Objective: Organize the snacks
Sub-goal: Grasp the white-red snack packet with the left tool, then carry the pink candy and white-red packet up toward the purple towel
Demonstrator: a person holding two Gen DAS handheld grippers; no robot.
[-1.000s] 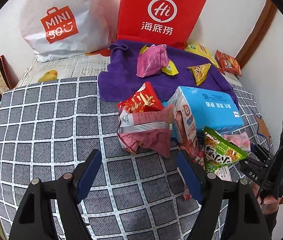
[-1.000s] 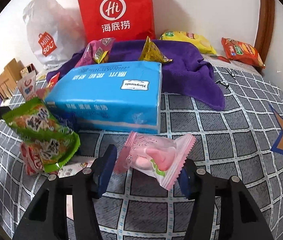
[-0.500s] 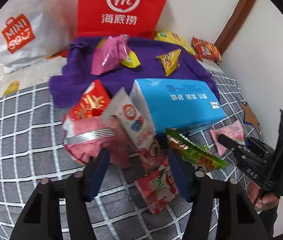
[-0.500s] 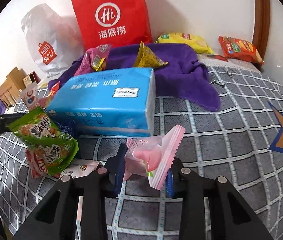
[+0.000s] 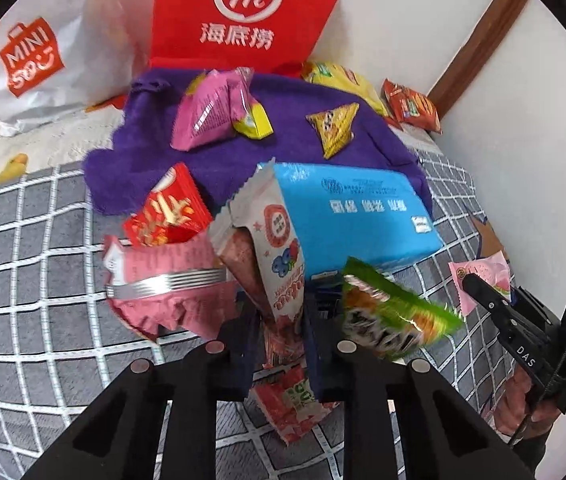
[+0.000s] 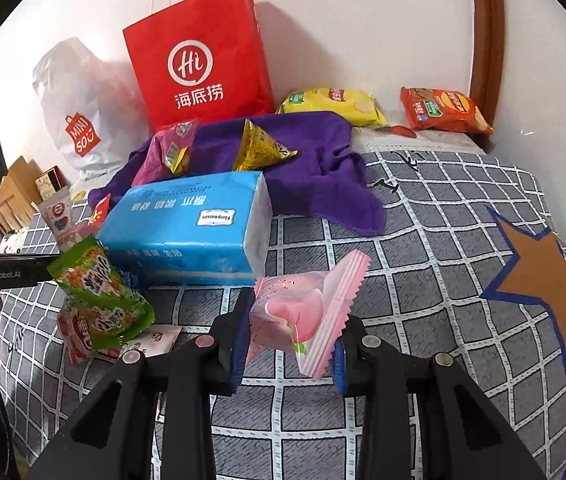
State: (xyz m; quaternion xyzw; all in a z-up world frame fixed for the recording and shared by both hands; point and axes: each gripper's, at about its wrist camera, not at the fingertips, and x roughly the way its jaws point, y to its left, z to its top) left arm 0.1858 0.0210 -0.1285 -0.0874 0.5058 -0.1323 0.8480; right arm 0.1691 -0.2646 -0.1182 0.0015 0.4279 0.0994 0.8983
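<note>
Left hand-held gripper point(image 5: 279, 332): fingers nearly together, pinching the lower end of a tall white berry-print packet point(image 5: 273, 240); the pinched part is hidden between the pads.
White berry-print packet: stands tilted, leaning against the end of the blue tissue pack point(image 5: 355, 216).
Right hand-held gripper point(image 6: 289, 340): closed on a pink peach-print sweet packet point(image 6: 303, 308), held up off the checked bedspread point(image 6: 423, 280), just in front of the tissue pack.
Green snack bag point(image 5: 387, 320): motion-blurred in the left wrist view, print unreadable; it lies partly over a red packet point(image 5: 291, 404) whose upper part is hidden behind the gripper fingers.
Pink crinkled bag point(image 5: 167, 284): left of the gripped packet, overlapping a red packet with gold lettering point(image 5: 167, 212).
Purple cloth point(image 6: 315, 168): behind the tissue pack, carrying a magenta bag point(image 5: 211, 112) and a yellow triangular packet point(image 6: 257, 148).
Far edge: a yellow chip bag point(image 6: 335, 104) and an orange chip bag point(image 6: 443, 110) lie by the wall.
Red paper bag point(image 6: 199, 60): upright against the wall, its top cut off in the left wrist view.
White plastic bag point(image 5: 39, 56): left of the red one, its lower part hidden behind the cloth in the right wrist view.
</note>
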